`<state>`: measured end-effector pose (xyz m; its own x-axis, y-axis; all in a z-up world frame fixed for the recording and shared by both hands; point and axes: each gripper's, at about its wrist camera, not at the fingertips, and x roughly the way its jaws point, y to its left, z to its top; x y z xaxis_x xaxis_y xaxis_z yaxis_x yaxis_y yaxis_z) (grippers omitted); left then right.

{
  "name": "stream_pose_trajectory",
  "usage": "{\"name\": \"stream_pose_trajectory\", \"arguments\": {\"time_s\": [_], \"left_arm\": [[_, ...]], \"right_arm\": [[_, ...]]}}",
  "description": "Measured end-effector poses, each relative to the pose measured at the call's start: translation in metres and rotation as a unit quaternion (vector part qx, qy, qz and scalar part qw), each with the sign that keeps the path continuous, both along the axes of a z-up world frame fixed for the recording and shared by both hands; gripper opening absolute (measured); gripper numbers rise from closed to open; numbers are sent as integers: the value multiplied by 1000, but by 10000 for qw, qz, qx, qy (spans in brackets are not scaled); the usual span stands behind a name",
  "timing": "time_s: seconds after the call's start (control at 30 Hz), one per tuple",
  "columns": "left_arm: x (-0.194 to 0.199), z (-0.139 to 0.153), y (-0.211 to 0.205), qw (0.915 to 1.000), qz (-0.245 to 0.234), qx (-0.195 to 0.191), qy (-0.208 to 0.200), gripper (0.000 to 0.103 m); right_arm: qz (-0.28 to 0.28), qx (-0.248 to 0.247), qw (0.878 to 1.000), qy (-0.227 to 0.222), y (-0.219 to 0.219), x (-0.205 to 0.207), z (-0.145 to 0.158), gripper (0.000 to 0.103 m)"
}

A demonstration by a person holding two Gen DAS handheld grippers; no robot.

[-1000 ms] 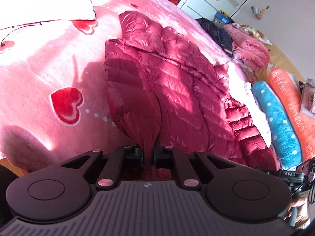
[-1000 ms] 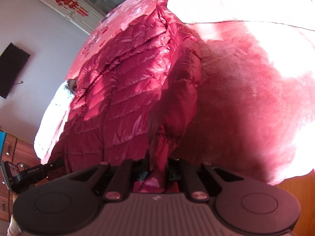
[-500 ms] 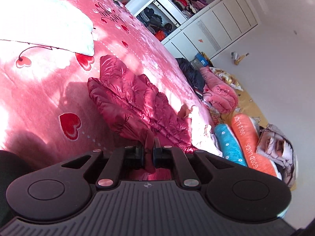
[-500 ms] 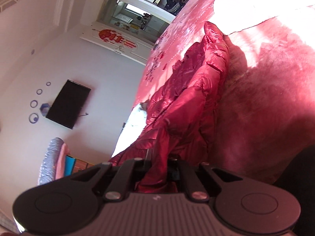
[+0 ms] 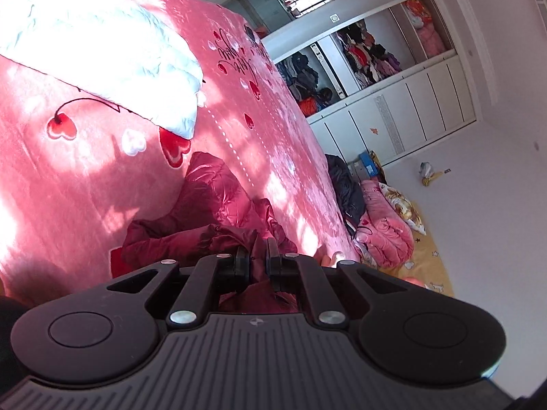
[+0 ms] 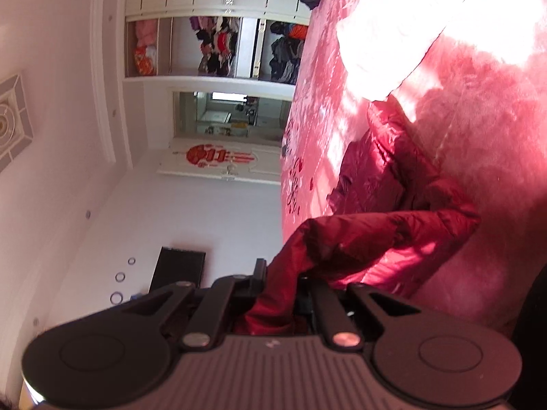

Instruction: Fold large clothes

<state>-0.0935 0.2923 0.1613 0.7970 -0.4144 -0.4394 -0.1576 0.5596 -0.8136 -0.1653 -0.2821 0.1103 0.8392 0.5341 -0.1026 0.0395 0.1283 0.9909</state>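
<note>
A dark red quilted down jacket [image 5: 208, 205] lies on the pink heart-print bed blanket [image 5: 68, 177]. My left gripper [image 5: 257, 256] is shut on a fold of the jacket's edge, lifted above the bed. My right gripper [image 6: 282, 280] is shut on another part of the jacket [image 6: 393, 205], which drapes from the jaws down to the bed. The near part of the jacket is bunched and raised; its far part still rests on the blanket. The hem between the grippers is hidden behind the gripper bodies.
A white pillow [image 5: 102, 54] lies at the head of the bed. Folded pink bedding [image 5: 383, 225] and a dark garment [image 5: 345, 184] lie beside the bed. An open wardrobe [image 5: 359, 54] stands against the far wall. A black TV [image 6: 177, 270] hangs on the wall.
Both grippers have risen and tilted up with the jacket's near edge. The jacket went from spread flat to bunched and lifted toward its far end; the views now show the room.
</note>
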Motion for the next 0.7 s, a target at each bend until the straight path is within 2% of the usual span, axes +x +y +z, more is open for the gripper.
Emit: {"name": "stream_pose_trajectory", "arguments": {"time_s": [0.17,0.43,0.7], "left_arm": [[63,-8,-12,9998,146,-62,94,6],[157,-37,-31,9980,355,5,527,7],[210,-81,-38,9939,430,271,979,9]], "right_arm": [[-356,-45,9992,146,-16,52,-4,2],[-606,-464,9954,580,-26,132,-22,3],[-664,-530,9911,1023,-31,190,-58,7]]}}
